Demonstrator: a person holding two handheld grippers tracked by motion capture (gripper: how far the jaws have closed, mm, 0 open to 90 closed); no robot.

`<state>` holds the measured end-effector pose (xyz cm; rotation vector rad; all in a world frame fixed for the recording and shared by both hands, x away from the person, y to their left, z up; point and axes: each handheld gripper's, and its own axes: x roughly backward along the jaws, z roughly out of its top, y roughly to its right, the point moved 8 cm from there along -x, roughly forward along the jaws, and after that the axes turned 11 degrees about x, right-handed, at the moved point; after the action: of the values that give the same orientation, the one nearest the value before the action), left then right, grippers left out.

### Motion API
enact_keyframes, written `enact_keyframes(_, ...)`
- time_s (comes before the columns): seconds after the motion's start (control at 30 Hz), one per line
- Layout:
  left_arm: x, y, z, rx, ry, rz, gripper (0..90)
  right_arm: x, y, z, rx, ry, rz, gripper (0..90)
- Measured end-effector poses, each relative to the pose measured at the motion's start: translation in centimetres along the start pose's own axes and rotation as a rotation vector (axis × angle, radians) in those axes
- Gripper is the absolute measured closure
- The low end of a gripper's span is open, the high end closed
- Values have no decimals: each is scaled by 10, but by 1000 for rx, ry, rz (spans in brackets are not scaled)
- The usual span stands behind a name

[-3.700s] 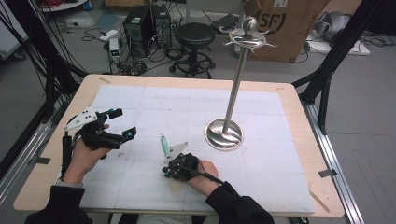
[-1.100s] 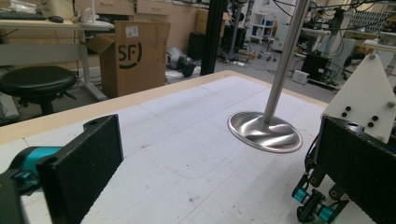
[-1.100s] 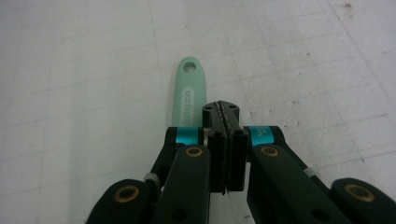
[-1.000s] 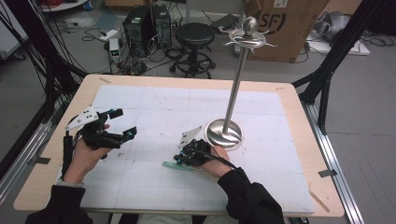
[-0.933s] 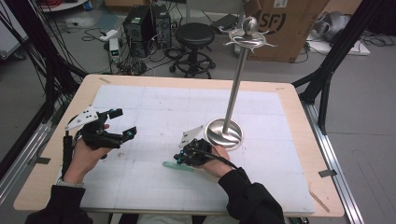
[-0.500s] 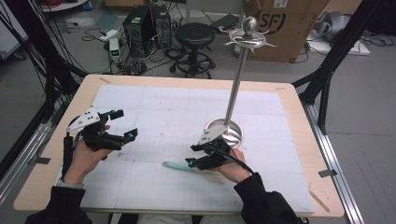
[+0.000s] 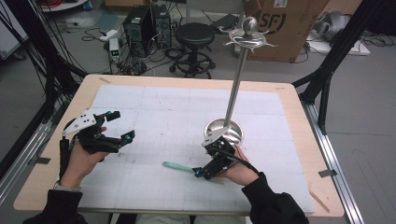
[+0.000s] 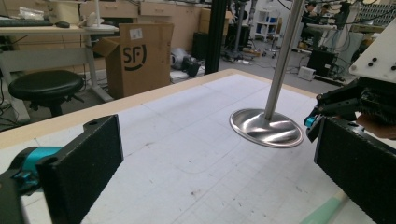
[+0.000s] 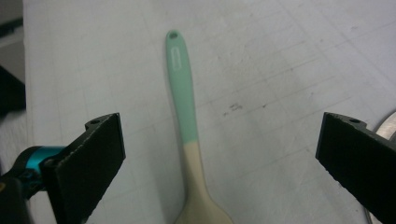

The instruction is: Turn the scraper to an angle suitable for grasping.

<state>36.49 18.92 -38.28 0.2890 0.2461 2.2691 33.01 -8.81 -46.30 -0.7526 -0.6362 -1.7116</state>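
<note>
High view: a spoon (image 7: 180, 166) lies flat on the white mat (image 7: 154, 107), just left of the right gripper (image 7: 201, 172), whose jaws have just opened and hold nothing.

Right of the spoon, close behind the right gripper, stands a metal stand (image 7: 224, 133) with a round base and tall pole; nothing lies across the spoon. Its long axis runs left to right, mint handle to the left, pale bowl end under the gripper. The left gripper (image 7: 122, 126) hovers open and empty at the near left. Beyond the wooden table (image 7: 299, 121) are a stool (image 7: 194, 35), a cardboard box (image 7: 289, 23) and computers (image 7: 147, 21).
</note>
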Motion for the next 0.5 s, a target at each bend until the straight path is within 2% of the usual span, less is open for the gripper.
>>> enact_keyframes(0.1,2,-1,-2,6,-4,6,17,-2,-1,1,28,-59,26,2)
enact_keyframes(0.37,9,-3,-5,13,-9,19,17,-4,5,4,53,-108,53,2)
enact_keyframes(0.5,11,-4,-6,20,-10,23,17,-7,7,2,51,-142,65,7)
